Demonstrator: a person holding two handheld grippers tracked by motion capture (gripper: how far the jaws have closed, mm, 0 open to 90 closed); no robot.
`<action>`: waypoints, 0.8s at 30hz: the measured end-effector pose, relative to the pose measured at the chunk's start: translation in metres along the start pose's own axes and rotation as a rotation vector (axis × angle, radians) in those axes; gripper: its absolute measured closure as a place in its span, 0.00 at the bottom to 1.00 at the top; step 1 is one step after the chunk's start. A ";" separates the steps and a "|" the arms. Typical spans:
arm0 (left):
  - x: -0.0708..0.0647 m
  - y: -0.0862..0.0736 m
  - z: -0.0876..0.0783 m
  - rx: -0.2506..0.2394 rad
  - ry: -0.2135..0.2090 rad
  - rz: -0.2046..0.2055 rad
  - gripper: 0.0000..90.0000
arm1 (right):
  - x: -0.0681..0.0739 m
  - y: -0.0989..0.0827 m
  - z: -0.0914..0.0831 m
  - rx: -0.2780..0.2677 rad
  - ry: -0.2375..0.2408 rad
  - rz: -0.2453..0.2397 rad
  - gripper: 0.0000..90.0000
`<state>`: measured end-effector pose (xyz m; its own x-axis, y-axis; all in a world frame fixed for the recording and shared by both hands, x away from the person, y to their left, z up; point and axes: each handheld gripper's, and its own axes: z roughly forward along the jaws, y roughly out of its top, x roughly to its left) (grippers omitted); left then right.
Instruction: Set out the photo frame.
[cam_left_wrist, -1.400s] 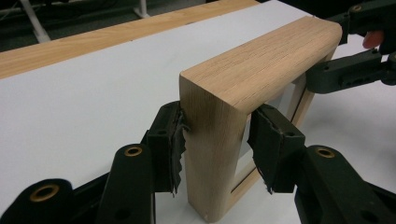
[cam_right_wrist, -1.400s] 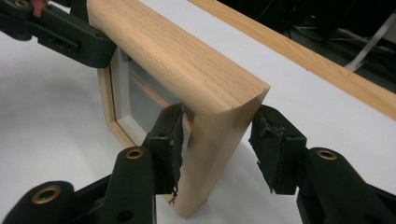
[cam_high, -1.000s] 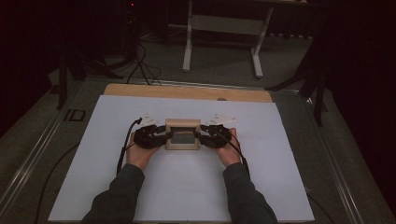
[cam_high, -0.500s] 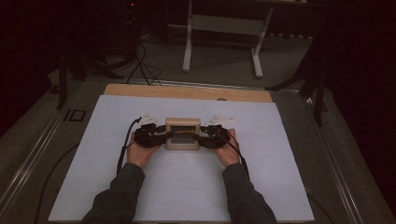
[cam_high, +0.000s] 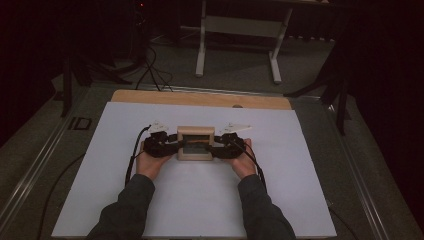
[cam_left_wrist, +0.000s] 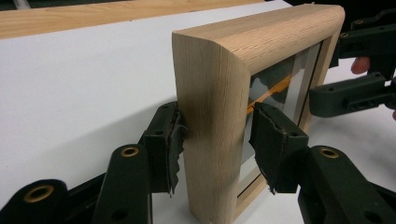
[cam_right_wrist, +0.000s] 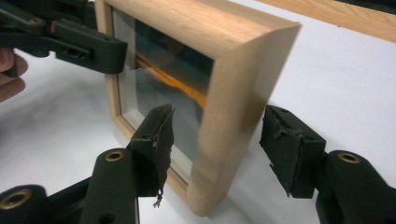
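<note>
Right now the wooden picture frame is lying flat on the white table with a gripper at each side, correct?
Not flat. The picture frame stands upright on its edge on the white table, as the left gripper view shows. The left gripper and right gripper do sit at its two sides.

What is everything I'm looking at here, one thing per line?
Square light wooden picture frame with a glass front: one, pale wood, standing on edge mid-table between the two grippers.
White table sheet: one, white, covering most of the table top.
Wooden table edge: one strip, tan, along the far side.
Grey metal stand: one, on the floor beyond the table.
Black cables: several, on the floor at far left.
Left gripper: one, black, jaws astride the frame's left edge.
Right gripper: one, black, jaws open astride the right edge, just been opening.
Hands: two, dark sleeves.
</note>
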<state>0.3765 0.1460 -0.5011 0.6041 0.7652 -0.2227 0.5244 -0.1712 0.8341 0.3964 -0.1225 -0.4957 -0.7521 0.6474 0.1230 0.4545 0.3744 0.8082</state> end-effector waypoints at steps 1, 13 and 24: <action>0.000 0.000 0.000 0.001 -0.003 -0.001 0.59 | 0.001 0.000 0.000 0.000 -0.001 -0.006 0.47; 0.003 0.001 0.000 0.004 -0.012 -0.031 0.57 | 0.001 0.000 0.001 0.012 -0.005 -0.020 0.48; -0.003 0.002 -0.009 0.007 -0.016 -0.016 0.47 | 0.000 0.000 -0.007 0.015 -0.017 -0.024 0.45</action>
<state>0.3701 0.1488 -0.4940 0.6052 0.7579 -0.2436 0.5378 -0.1635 0.8271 0.3934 -0.1273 -0.4917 -0.7545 0.6496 0.0939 0.4437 0.3994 0.8022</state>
